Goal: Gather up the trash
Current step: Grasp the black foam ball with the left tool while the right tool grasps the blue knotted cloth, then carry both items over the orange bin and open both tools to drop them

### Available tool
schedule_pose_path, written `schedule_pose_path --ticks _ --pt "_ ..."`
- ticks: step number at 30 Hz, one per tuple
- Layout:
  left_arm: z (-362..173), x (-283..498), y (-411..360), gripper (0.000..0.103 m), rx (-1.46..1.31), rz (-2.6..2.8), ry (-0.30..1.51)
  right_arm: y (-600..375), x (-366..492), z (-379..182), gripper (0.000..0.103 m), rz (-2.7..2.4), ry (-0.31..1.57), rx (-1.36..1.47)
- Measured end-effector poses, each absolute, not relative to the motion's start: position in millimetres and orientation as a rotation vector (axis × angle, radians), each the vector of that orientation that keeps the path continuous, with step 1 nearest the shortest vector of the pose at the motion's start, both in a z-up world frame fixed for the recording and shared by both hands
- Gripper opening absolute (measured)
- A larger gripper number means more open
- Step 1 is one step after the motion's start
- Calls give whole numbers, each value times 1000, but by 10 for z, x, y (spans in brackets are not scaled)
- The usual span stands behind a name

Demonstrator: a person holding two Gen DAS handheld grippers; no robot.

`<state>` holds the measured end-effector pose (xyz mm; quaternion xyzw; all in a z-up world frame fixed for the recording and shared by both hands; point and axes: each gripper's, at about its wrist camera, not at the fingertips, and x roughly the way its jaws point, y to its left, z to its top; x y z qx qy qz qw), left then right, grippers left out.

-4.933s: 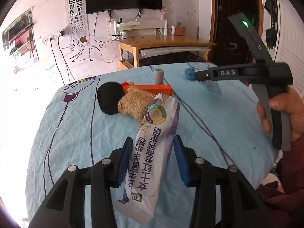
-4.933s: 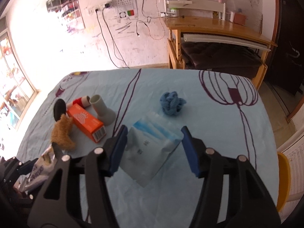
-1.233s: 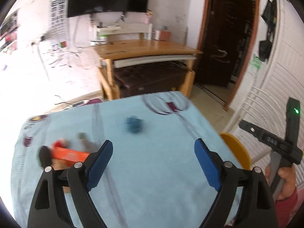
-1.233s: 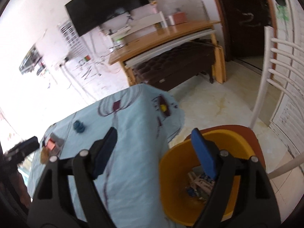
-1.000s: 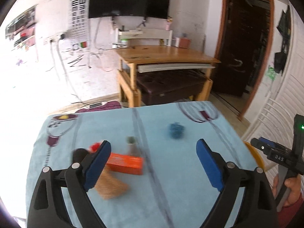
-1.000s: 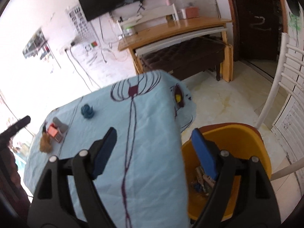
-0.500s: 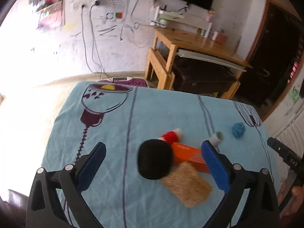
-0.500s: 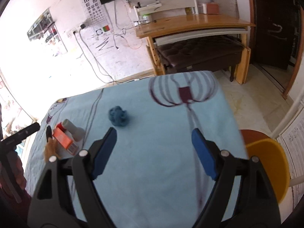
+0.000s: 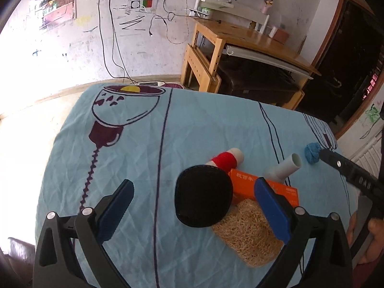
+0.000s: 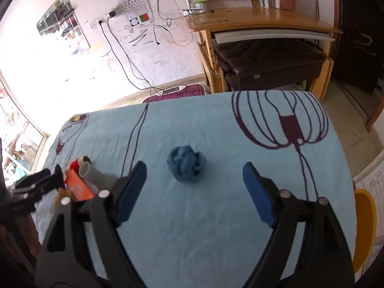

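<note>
My left gripper (image 9: 194, 207) is open and empty above a black round pad (image 9: 202, 195). The pad lies against an orange box (image 9: 249, 183), a tan loofah sponge (image 9: 249, 235), a red-and-white tube (image 9: 226, 159) and a grey pipe piece (image 9: 285, 168). My right gripper (image 10: 194, 194) is open and empty just short of a blue yarn ball (image 10: 186, 166), which also shows in the left wrist view (image 9: 312, 152). The right gripper shows at the right edge of the left wrist view (image 9: 322, 152) beside the ball. A yellow trash bin (image 10: 363, 218) stands off the table's right edge.
The table carries a light blue printed cloth (image 10: 216, 124). A wooden desk (image 10: 259, 21) with a dark padded stool (image 10: 268, 52) stands behind it by the wall. The left gripper (image 10: 57, 171) shows at the left of the right wrist view near the orange box (image 10: 78, 187).
Both grippers have swung back from the yellow bin to the table, empty. The left has come down over the black pad and sponge; the right has closed in on the blue yarn ball.
</note>
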<state>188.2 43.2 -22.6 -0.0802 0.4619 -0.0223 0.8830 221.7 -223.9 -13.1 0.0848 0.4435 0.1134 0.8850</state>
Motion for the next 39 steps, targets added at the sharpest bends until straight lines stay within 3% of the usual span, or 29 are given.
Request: schedule_pose_path --ticks 3,4,5,17,21,23,39 --pt "-248 1850 378 54 -156 -64 962 -2191 2290 -148 82 237 937 192" --pt "-255 1842 372 45 -176 -94 957 -2179 2307 -153 82 235 939 194" --pt "-265 1833 366 43 -183 -106 955 -2162 2326 -157 82 232 942 197" --pt "-59 1641 492 41 -255 -100 845 -2054 2462 -284 83 181 973 118" --pt "13 1594 521 41 -266 -101 825 -1945 2449 -307 43 119 951 -8" --pt "25 1576 529 41 -272 -104 821 -1979 2436 -299 28 122 946 2" --pt "333 1366 184 41 -218 -155 755 -2553 2013 72 26 188 806 199"
